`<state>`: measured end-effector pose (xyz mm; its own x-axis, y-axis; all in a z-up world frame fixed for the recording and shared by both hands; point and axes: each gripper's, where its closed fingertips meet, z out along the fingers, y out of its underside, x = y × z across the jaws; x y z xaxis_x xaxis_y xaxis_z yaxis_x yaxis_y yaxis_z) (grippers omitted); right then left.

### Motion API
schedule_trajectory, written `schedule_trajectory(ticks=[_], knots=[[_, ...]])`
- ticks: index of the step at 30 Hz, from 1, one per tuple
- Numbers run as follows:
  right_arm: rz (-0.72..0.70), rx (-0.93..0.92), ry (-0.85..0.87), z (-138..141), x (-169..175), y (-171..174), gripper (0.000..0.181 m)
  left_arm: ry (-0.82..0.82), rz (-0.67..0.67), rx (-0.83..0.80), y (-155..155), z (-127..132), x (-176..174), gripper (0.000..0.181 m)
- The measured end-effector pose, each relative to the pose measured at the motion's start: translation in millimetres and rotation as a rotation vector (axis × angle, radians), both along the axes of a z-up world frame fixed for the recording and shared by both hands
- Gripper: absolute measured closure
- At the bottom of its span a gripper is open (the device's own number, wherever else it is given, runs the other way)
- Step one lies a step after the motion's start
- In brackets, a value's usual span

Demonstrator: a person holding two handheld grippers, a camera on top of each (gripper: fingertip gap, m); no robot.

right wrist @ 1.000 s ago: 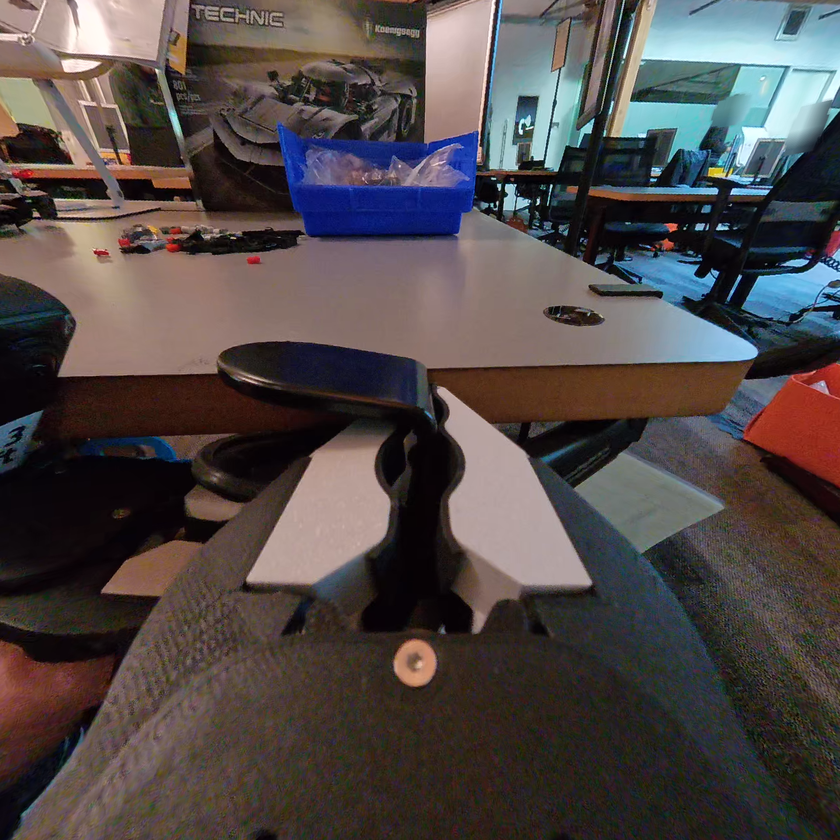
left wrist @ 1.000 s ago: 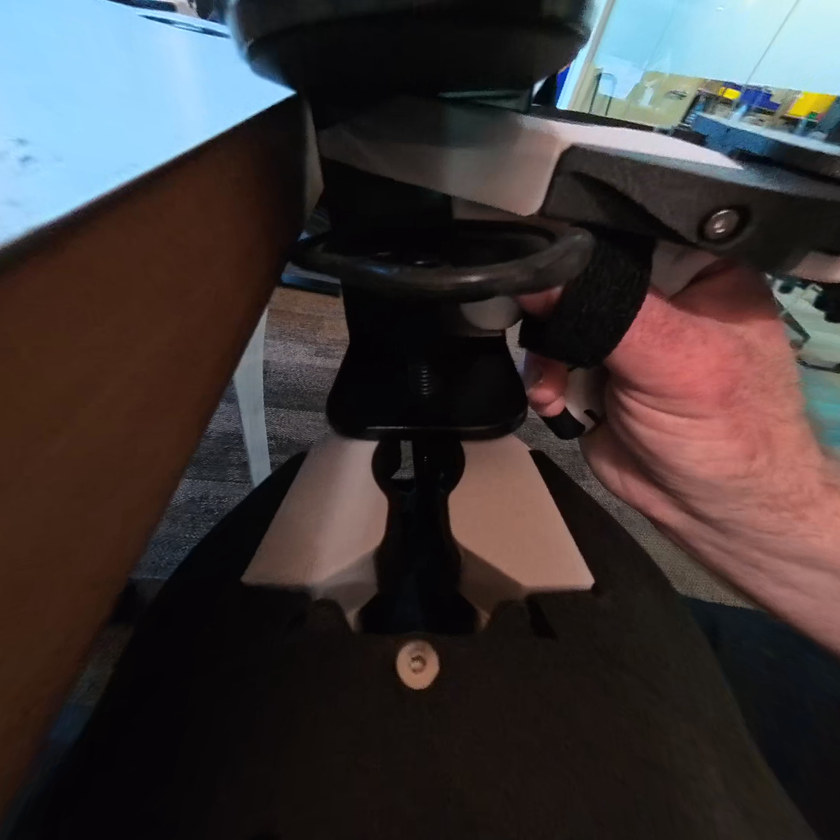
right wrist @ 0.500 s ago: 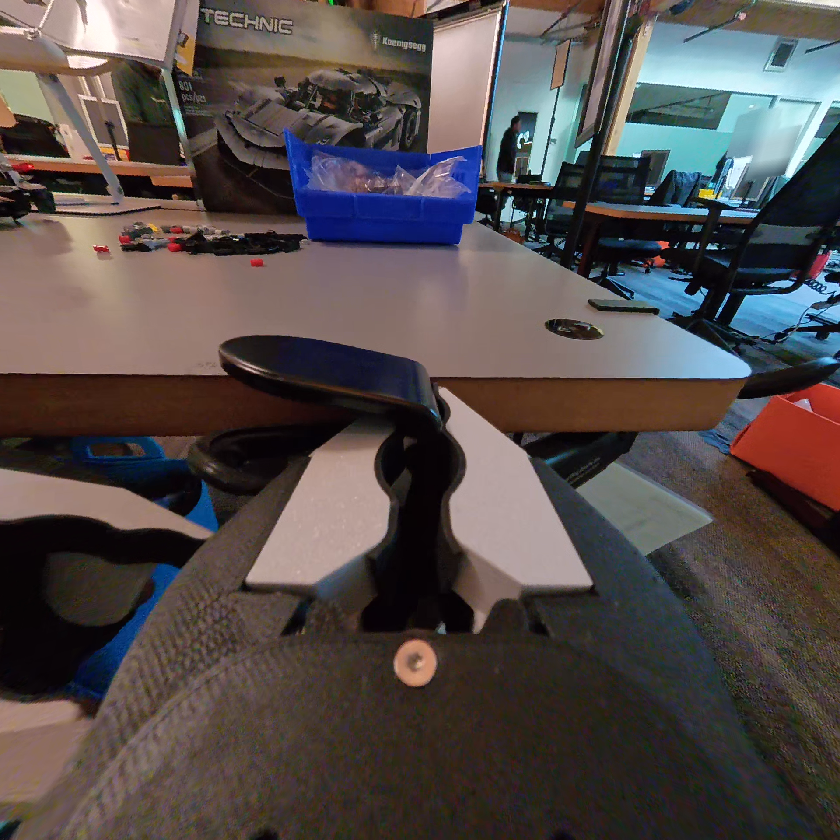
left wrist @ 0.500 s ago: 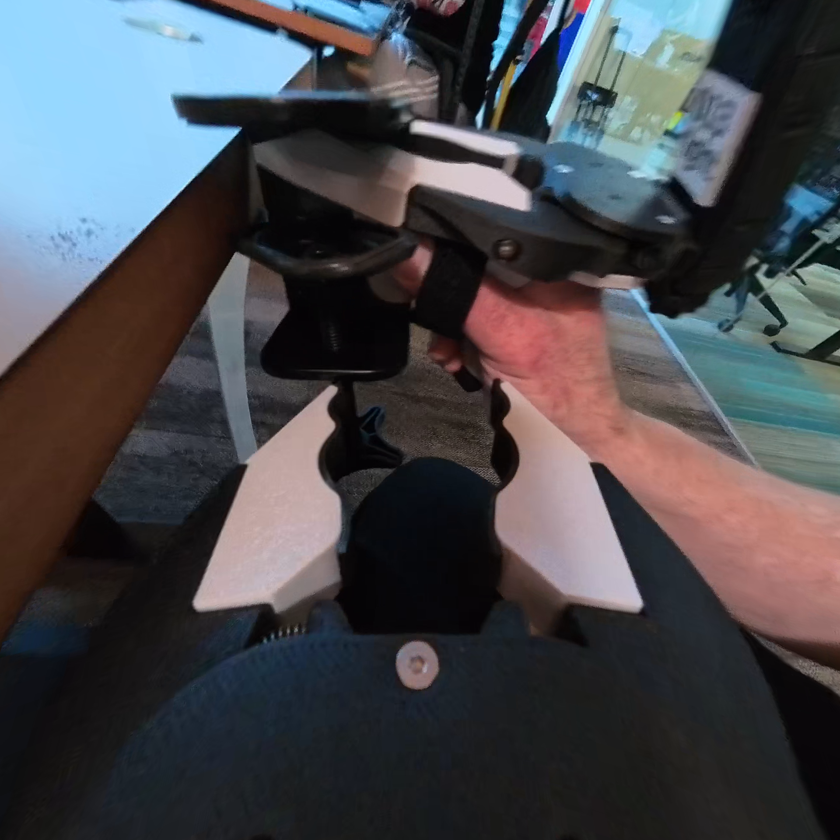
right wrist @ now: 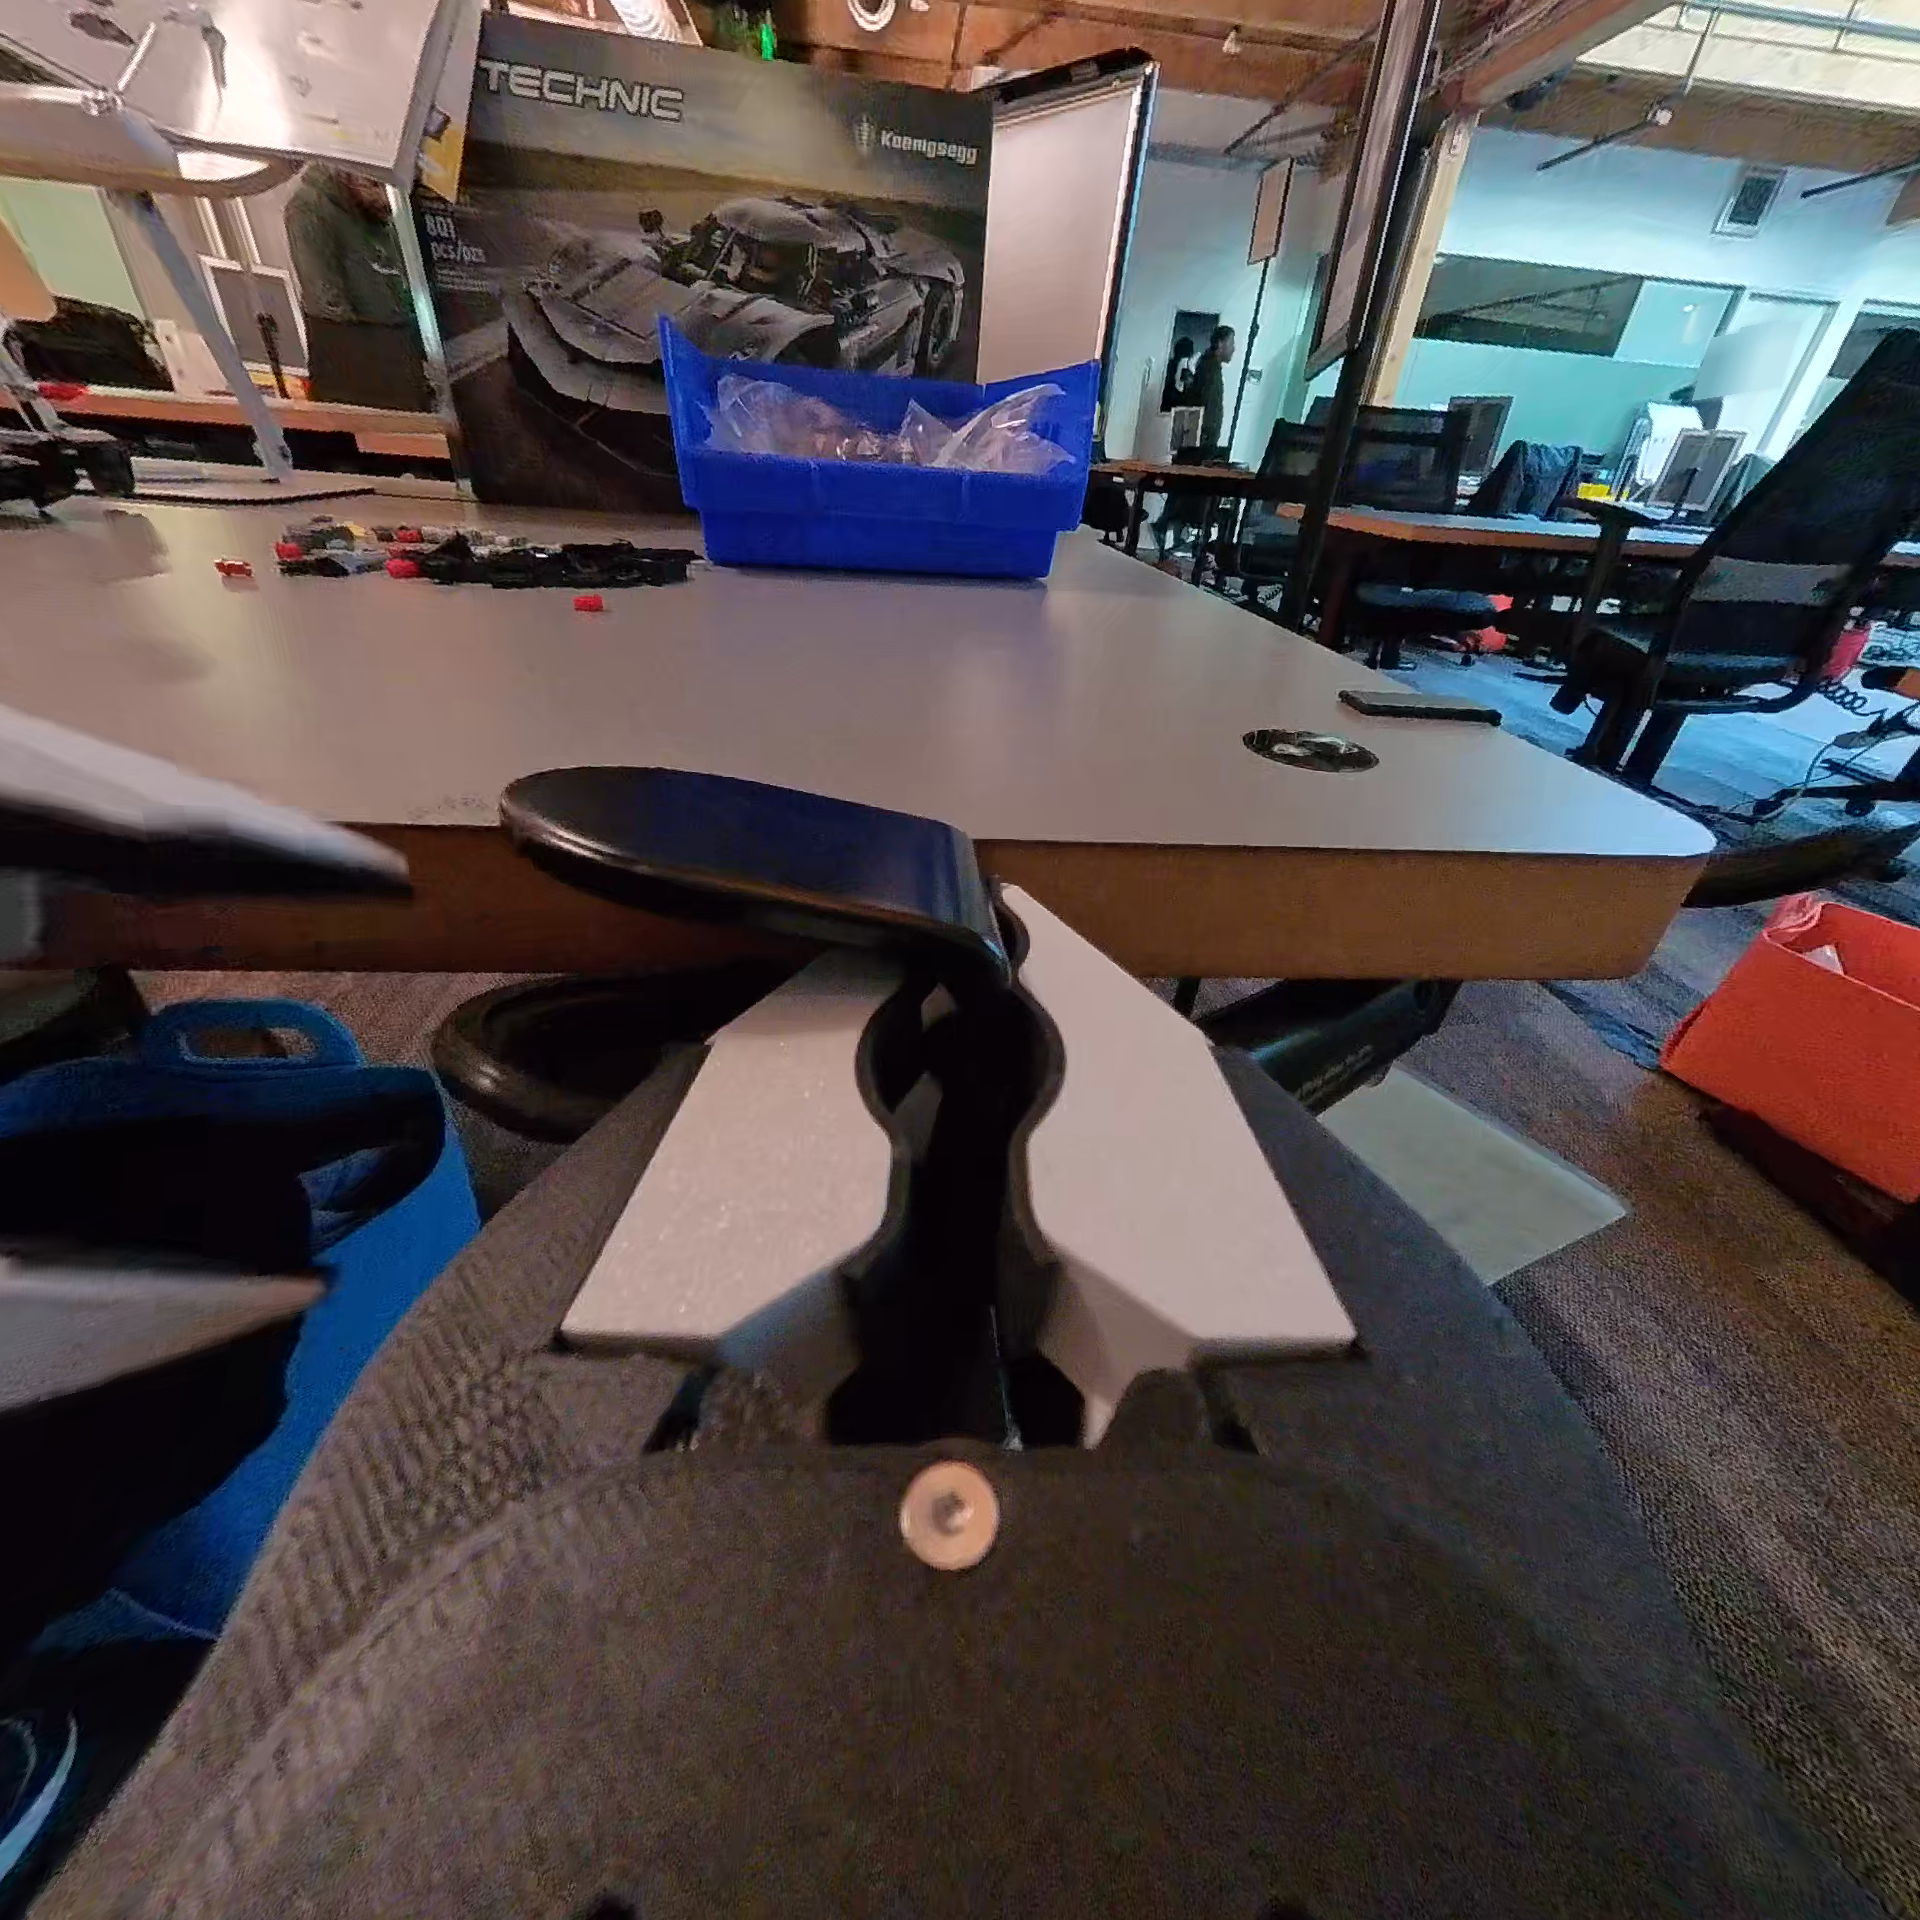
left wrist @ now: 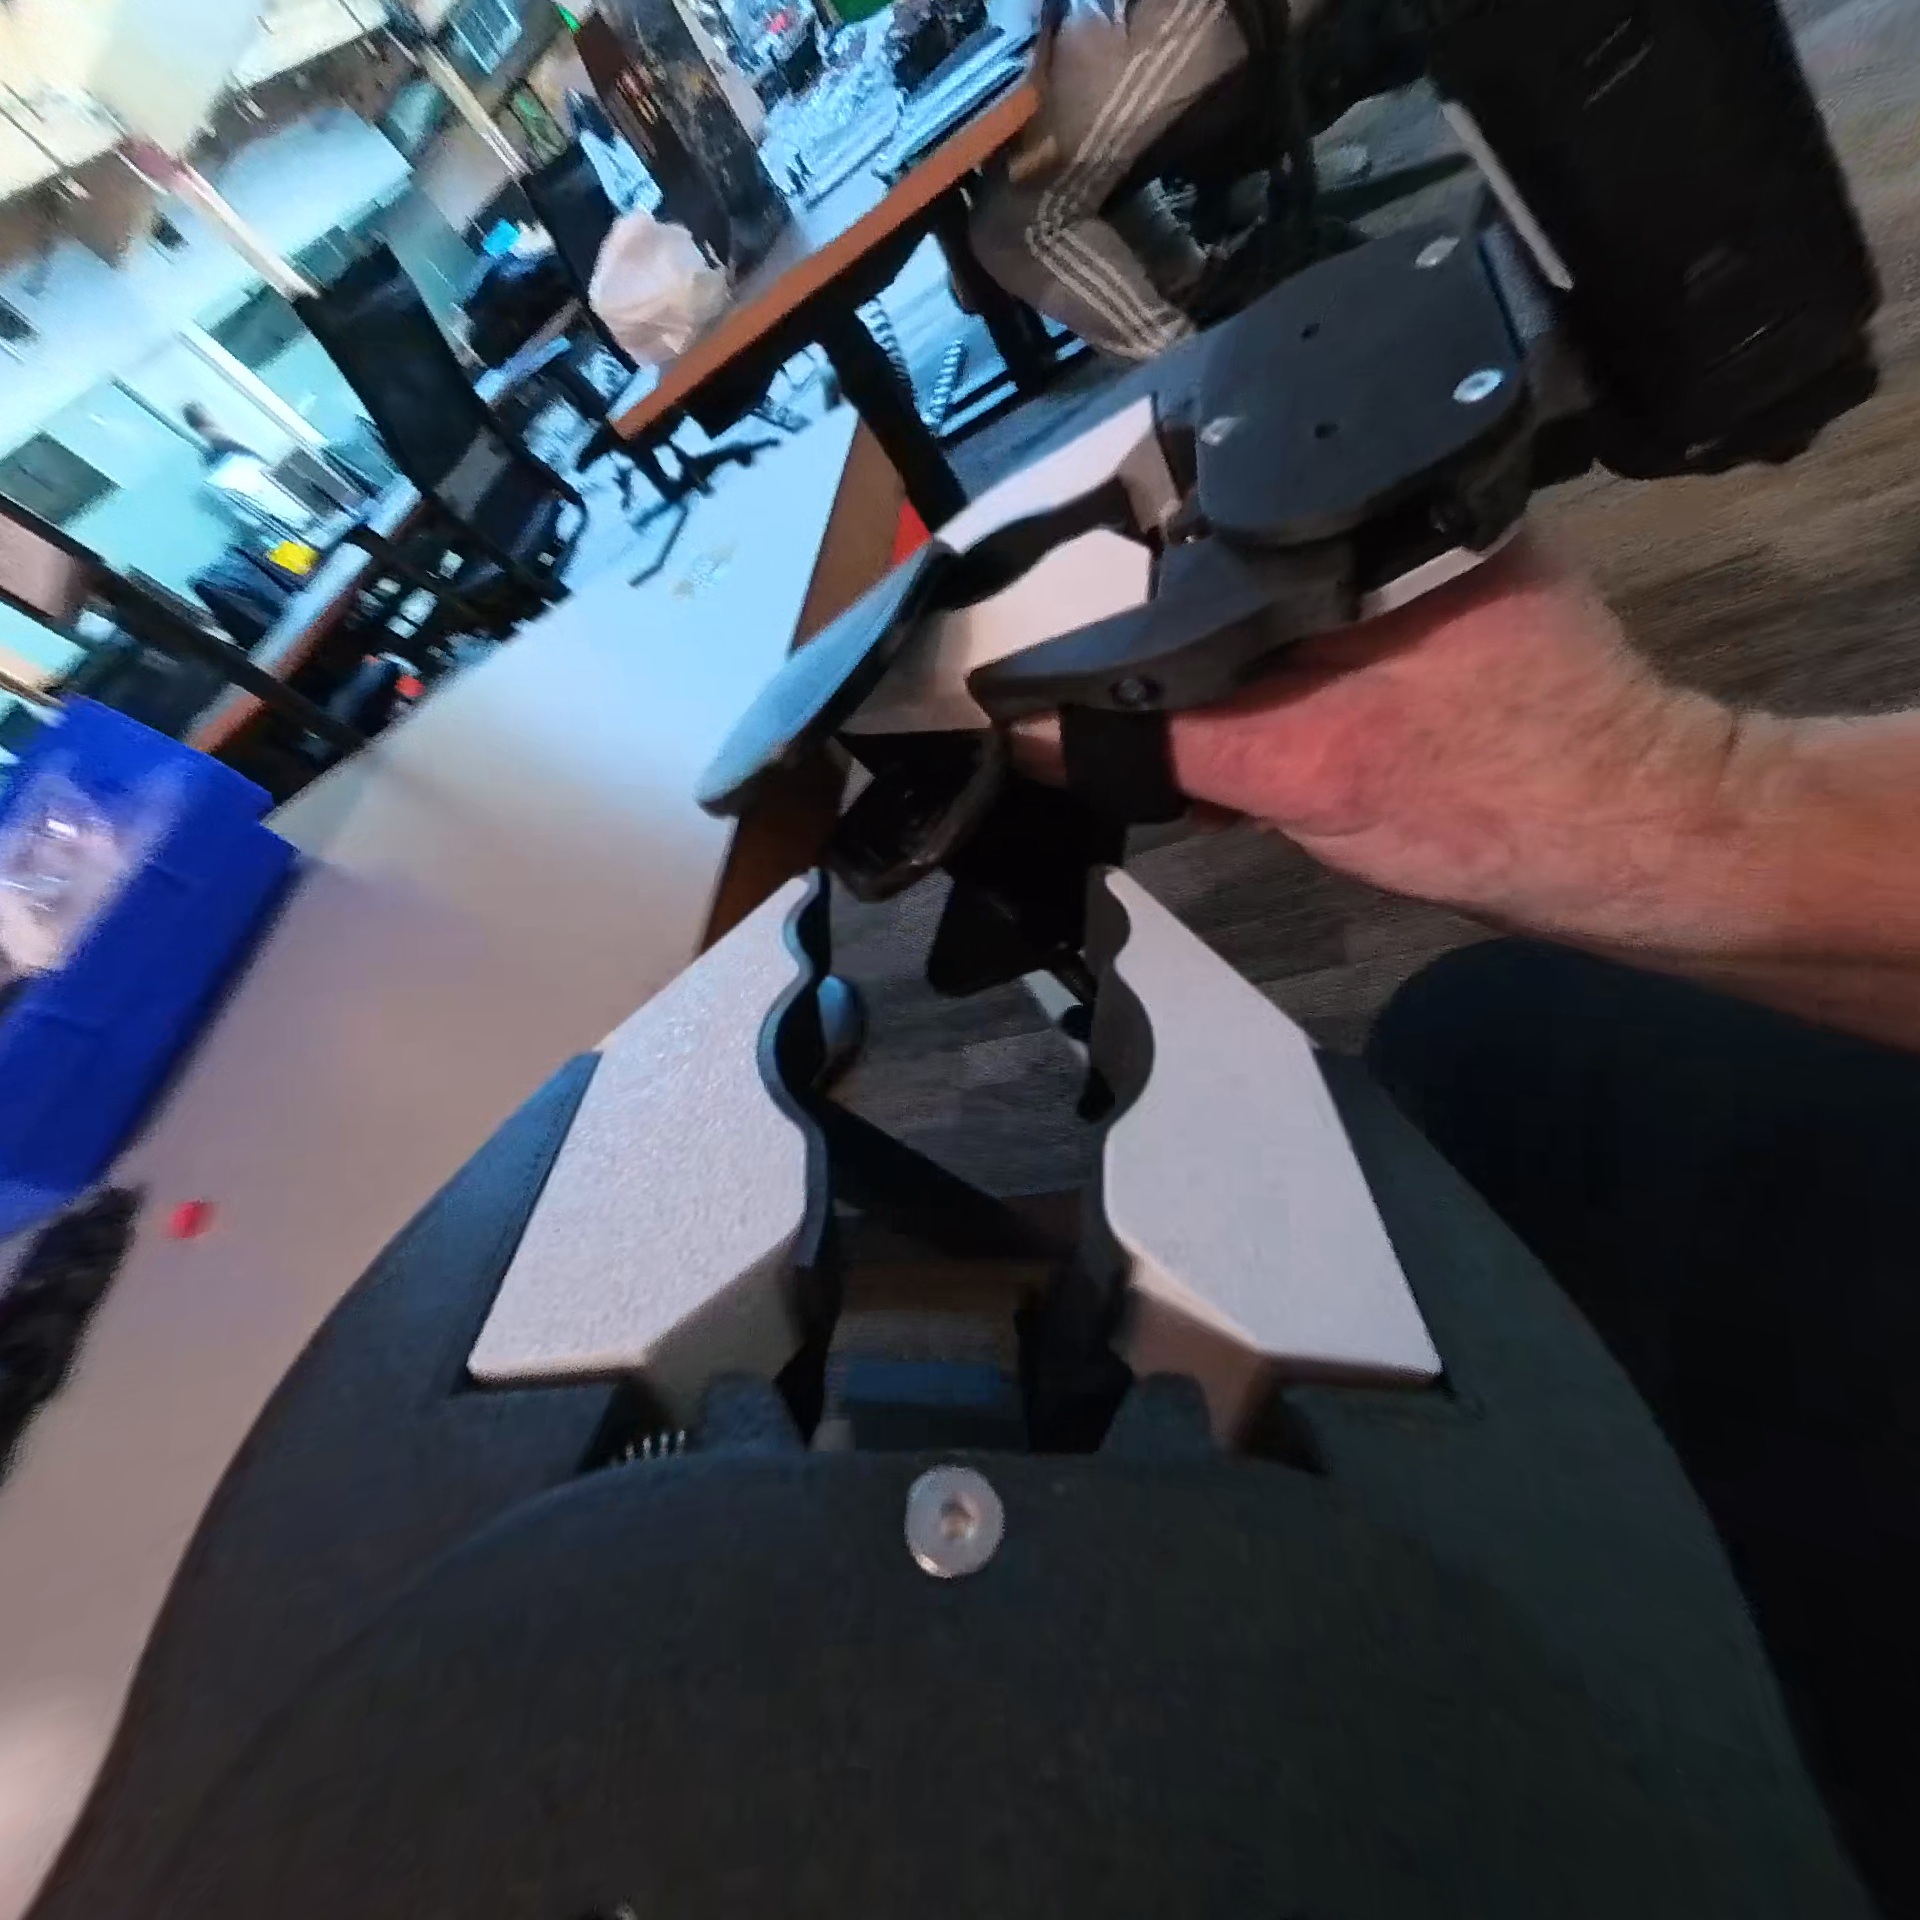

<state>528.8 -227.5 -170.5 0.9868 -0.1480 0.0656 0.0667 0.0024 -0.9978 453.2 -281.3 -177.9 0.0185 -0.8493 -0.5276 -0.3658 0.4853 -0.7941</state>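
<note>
Item 1. My left gripper (left wrist: 961, 997): jaws stood apart with a clear gap between the pale fingers (left wrist: 686, 1143), holding nothing. It hung beside the corner of the surface (left wrist: 582, 727), just short of the black clamp (left wrist: 966, 883) fitted on that edge. View blurred.

Item 2. My right gripper (right wrist: 961, 1018): jaws closed tight upon the clamp's black body (right wrist: 956, 1122), pale fingers (right wrist: 748, 1153) pressed on either side of it. In the left wrist view this gripper (left wrist: 1049, 582) showed farther off, carried in my right hand (left wrist: 1455, 769), a black strap over one finger.

Item 3. Clamp: flat rounded top plate (right wrist: 727, 831) lay over the near edge of the surface (right wrist: 935, 707); body hung down in front of the brown edge band. A dark ring sat below, under the surface.

Item 4. Blue bin (right wrist: 883, 488): upright on the far part of the surface, clear plastic bags inside.

Item 5. Printed box (right wrist: 717, 260) with a car picture: stood behind the bin, touching or nearly so.

Item 6. Small loose parts (right wrist: 478, 561), black and red: scattered left of the bin.

Item 7. Round grommet hole (right wrist: 1309, 748) and a flat dark slab (right wrist: 1418, 707): near the right corner.

Item 8. Orange box (right wrist: 1808, 1039): on the carpet, right. Blue bag (right wrist: 260, 1143): on the floor, left.
</note>
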Motion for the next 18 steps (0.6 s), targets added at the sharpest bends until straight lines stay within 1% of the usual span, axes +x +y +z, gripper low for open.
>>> schedule_trajectory(ticks=[2, 3, 4, 6, 8, 9, 11, 12, 18], knots=[[0.003, 0.004, 0.001, 0.0, 0.0, 0.0, 0.177, 0.003, -0.037, 0.067, -3.8, 9.9, 1.4, 0.132], [0.005, 0.006, 0.004, 0.0, -0.1, 0.0, 0.177, 0.029, -0.074, 0.094, -9.1, 8.1, 4.3, 0.134], [0.007, 0.008, 0.005, 0.0, -0.1, 0.1, 0.177, 0.059, -0.067, 0.146, -8.1, 3.9, 7.4, 0.133], [0.01, 0.009, 0.009, 0.3, -0.3, 0.2, 0.177, 0.142, -0.055, 0.224, -5.2, -10.7, 14.2, 0.138], [0.013, 0.008, 0.009, 0.3, -0.9, 0.1, 0.177, 0.168, -0.028, 0.3, 1.7, -16.3, 20.5, 0.143], [0.016, 0.008, 0.008, 0.1, -1.5, 0.2, 0.177, 0.179, -0.01, 0.322, 5.7, -18.1, 23.2, 0.149], [0.024, 0.009, 0.009, -0.2, -2.7, 0.2, 0.177, 0.159, 0.013, 0.369, 12.2, -16.6, 28.2, 0.169], [0.025, 0.008, 0.007, -0.3, -2.7, 0.1, 0.177, 0.161, 0.031, 0.381, 16.3, -17.3, 29.9, 0.172], [0.045, 0.015, 0.012, -1.3, -1.1, -0.2, 0.177, 0.147, 0.023, 0.432, 16.0, -17.4, 32.7, 0.171]])
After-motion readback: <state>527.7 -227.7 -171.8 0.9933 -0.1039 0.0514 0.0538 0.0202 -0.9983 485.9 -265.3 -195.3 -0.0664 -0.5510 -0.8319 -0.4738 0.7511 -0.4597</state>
